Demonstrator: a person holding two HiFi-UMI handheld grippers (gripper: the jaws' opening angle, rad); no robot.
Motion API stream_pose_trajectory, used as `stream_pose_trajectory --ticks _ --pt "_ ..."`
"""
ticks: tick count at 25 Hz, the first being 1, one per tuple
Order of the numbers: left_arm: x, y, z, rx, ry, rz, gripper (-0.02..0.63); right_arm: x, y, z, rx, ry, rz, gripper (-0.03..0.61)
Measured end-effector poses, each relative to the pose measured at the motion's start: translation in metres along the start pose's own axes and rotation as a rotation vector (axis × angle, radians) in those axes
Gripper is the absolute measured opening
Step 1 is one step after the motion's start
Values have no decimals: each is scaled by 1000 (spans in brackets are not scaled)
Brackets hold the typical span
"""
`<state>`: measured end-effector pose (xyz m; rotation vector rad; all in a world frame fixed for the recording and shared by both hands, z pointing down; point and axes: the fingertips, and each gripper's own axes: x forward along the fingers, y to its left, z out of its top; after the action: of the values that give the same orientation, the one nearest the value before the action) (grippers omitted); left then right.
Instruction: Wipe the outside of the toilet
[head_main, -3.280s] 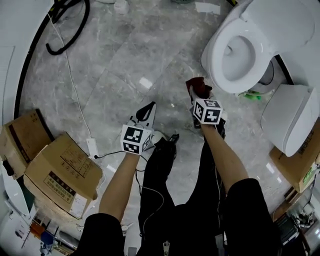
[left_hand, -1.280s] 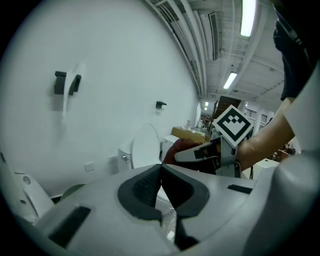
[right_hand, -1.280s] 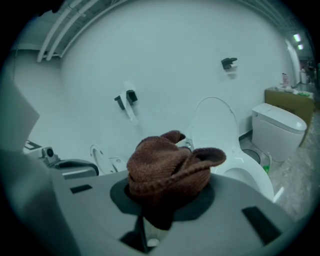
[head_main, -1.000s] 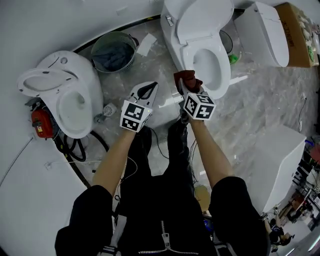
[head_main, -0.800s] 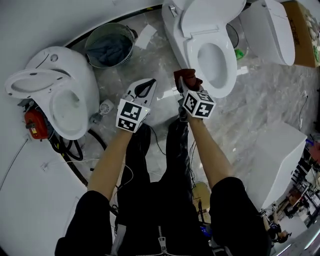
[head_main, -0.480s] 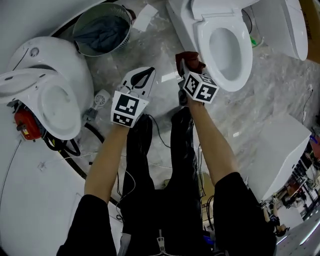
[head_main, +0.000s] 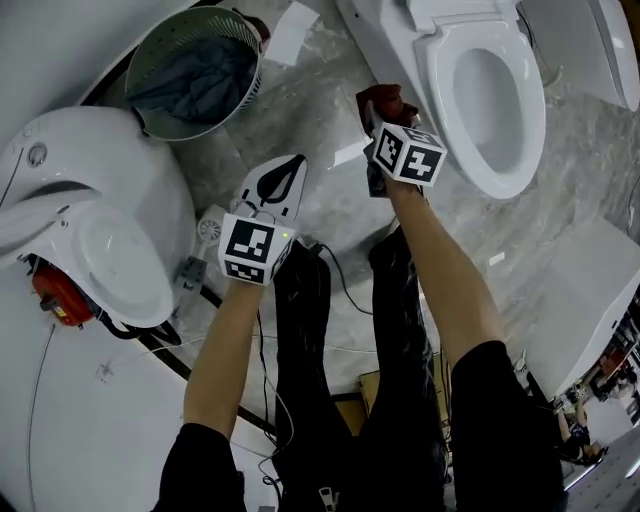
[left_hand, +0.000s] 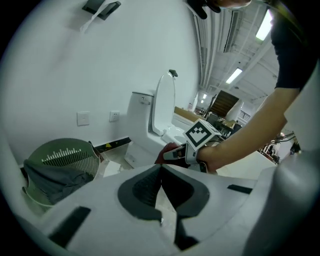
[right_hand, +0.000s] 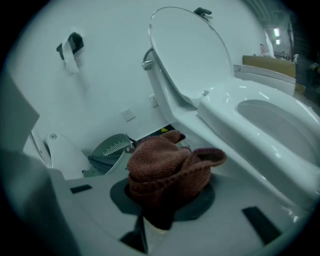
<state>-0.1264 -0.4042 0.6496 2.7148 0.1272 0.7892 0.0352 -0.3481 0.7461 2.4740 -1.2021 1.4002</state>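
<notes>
A white toilet (head_main: 480, 110) with its lid raised stands at the top right of the head view; its bowl (right_hand: 260, 125) and lid (right_hand: 190, 50) fill the right gripper view. My right gripper (head_main: 380, 102) is shut on a bunched red-brown cloth (head_main: 387, 98) (right_hand: 167, 167), close to the left side of the bowl, without clear contact. The cloth hides the jaw tips. My left gripper (head_main: 273, 185) (left_hand: 161, 169) is shut with nothing in it and hangs over the floor, left of the right one.
A green mesh basket (head_main: 195, 65) (left_hand: 60, 162) holding a grey cloth sits at the top left. Another white toilet (head_main: 90, 230) is at the left, with a red object (head_main: 55, 295) and cables beside it. A white box (head_main: 590, 290) stands at the right.
The view has turned and closed in on the open toilet. Both grippers moved forward, the right one with the cloth coming up beside the bowl. Both jaws stayed shut.
</notes>
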Motion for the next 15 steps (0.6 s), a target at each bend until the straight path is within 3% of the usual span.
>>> stream_pose_trajectory --ticks 7,15 --pt "14 14 -23 37 24 -44 8 42 -34 7 78 -38 -41 72" --pt "20 17 -35 37 46 -59 8 49 -71 4 239 -86 -131 72"
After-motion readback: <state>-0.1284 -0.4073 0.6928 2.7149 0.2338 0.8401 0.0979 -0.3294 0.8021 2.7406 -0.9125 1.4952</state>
